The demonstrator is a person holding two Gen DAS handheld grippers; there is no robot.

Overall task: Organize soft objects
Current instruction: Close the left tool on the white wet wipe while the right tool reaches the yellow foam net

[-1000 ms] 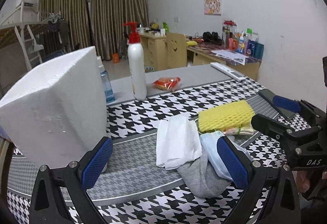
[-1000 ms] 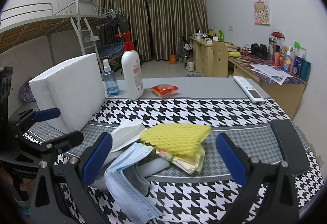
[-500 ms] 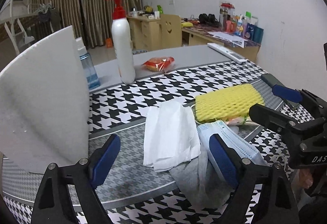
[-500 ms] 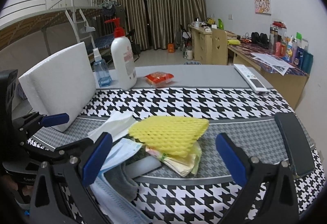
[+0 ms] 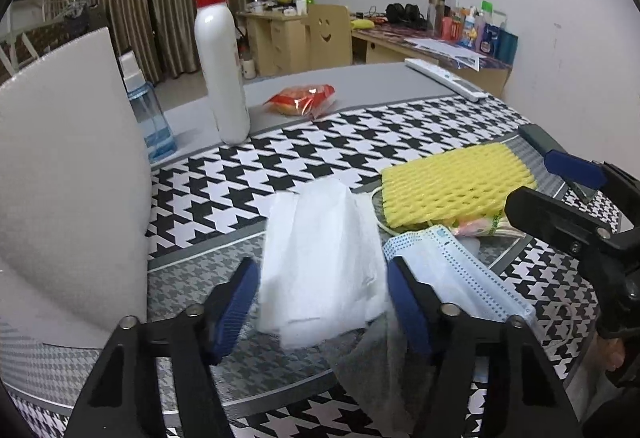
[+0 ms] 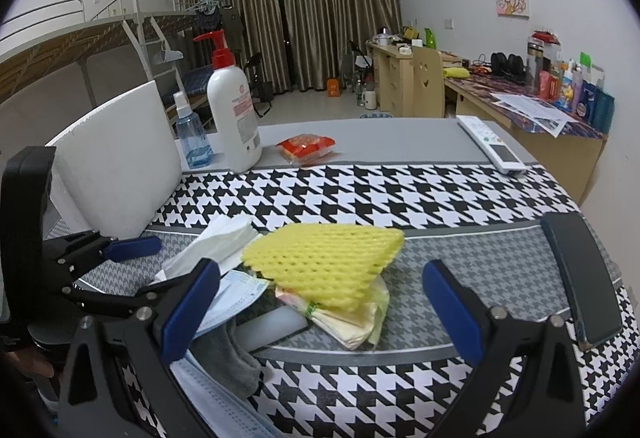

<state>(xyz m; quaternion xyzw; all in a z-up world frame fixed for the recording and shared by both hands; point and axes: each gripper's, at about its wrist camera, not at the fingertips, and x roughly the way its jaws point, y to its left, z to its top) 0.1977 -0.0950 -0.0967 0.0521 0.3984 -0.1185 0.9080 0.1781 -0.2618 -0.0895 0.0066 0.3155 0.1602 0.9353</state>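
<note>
On the houndstooth table [image 5: 320, 142], beside the tall white foam block [image 5: 68, 174], the pile of soft things lay in a loose heap: yellow foam netting [image 6: 324, 258] on top of folded bags, a white tissue [image 5: 320, 262], a blue face mask [image 5: 460, 278] and a grey cloth [image 5: 372, 362] underneath. Over 1 second the left gripper [image 5: 320, 302] had pushed forward and narrowed, so its 2 jaws bracketed the tissue, not visibly pinching it. That suggested the tissue would be sorted first. The right gripper [image 6: 320, 302] hung wide open before the netting.
</note>
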